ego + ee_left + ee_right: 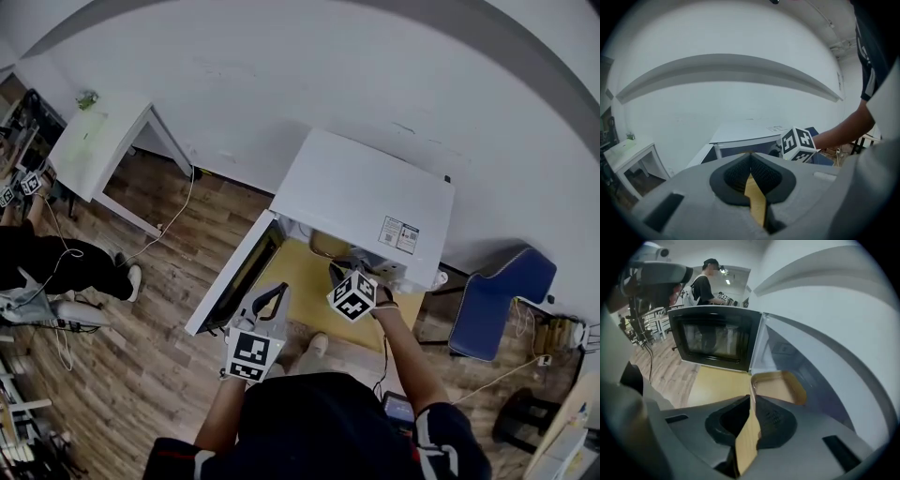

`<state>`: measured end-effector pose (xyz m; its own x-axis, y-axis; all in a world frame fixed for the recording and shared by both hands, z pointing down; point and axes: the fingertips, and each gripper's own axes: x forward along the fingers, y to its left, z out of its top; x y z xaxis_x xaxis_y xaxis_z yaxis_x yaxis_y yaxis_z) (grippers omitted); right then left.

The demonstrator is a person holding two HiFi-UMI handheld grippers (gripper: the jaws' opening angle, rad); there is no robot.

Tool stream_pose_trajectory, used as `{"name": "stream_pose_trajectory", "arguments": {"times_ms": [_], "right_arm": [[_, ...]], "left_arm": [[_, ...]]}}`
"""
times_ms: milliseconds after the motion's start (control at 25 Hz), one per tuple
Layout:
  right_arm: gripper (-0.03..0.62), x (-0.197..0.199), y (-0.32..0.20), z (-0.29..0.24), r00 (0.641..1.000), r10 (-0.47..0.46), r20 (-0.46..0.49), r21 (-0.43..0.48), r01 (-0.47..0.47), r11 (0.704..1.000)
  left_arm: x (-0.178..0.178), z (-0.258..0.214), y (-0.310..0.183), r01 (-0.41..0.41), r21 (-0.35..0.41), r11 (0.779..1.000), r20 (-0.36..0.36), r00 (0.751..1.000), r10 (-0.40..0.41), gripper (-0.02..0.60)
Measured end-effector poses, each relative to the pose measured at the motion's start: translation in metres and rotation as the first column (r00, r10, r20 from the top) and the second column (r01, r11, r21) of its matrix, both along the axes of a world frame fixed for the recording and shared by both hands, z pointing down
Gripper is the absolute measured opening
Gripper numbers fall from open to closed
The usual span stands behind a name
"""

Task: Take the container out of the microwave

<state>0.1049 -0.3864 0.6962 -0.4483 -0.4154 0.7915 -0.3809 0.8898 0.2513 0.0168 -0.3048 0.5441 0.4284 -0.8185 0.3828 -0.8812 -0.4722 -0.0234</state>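
The container (778, 386) is a shallow tan tray, and it's sitting inside the microwave (361, 192), right at the front of the cavity. From the head view you only get its near rim peeking out under the white top.

The right gripper (752, 397) is pointed down into the opening with its jaws squeezed together. I can't see anything pinched between the pads. In the right gripper view the tray's near left corner lines up right over the jaw tips. Whether it's actually touching, I honestly can't tell.

The left gripper (750, 154) hangs back on the near side, closer to the person, roughly in front of the door (234, 277). Its jaws are closed too and empty, tips meeting, with just a sliver of yellow showing in the gap below them. Its own view looks across at the microwave, and you can see the right gripper's marker cube there.

The door is swung wide open to the left, dark glass facing out. The microwave sits on a yellow tabletop (300, 281).

Further out there's a blue chair (497, 300) on the right, a white table (98, 141) against the wall on the left, and a wooden floor (141, 347). Another person (705, 284) is standing in the background of the right gripper view.
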Motion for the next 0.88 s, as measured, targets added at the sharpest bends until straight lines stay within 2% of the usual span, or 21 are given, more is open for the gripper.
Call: {"name": "stream_pose_trajectory", "arguments": {"times_ms": [120, 320, 440, 560, 680, 880], "right_arm": [[0.11, -0.004, -0.007, 0.011, 0.999, -0.01, -0.034, -0.007, 0.01, 1.0], [0.158, -0.01, -0.02, 0.03, 0.991, -0.055, -0.123, 0.036, 0.059, 0.998], [0.153, -0.011, -0.024, 0.039, 0.982, -0.063, -0.177, 0.068, 0.076, 0.995], [0.051, -0.011, -0.026, 0.044, 0.973, -0.055, -0.223, 0.114, 0.082, 0.99], [0.049, -0.012, -0.026, 0.045, 0.966, -0.063, -0.249, 0.129, 0.098, 0.987], [0.043, -0.016, -0.023, 0.044, 0.961, -0.085, -0.262, 0.114, 0.118, 0.986]], "left_arm": [[-0.003, 0.006, 0.006, -0.003, -0.014, 1.0, 0.006, 1.0, 0.003, 0.015], [-0.007, 0.013, 0.013, -0.005, -0.028, 1.0, 0.002, 1.0, 0.005, 0.015], [-0.01, 0.014, 0.018, -0.006, -0.034, 0.999, 0.002, 1.0, 0.006, 0.015], [-0.014, 0.015, 0.023, -0.005, -0.039, 0.999, -0.005, 1.0, 0.004, 0.015], [-0.021, 0.016, 0.025, 0.006, -0.048, 0.999, -0.037, 0.999, -0.008, 0.015], [-0.028, 0.014, 0.025, 0.008, -0.041, 0.999, -0.035, 0.999, -0.009, 0.015]]}}
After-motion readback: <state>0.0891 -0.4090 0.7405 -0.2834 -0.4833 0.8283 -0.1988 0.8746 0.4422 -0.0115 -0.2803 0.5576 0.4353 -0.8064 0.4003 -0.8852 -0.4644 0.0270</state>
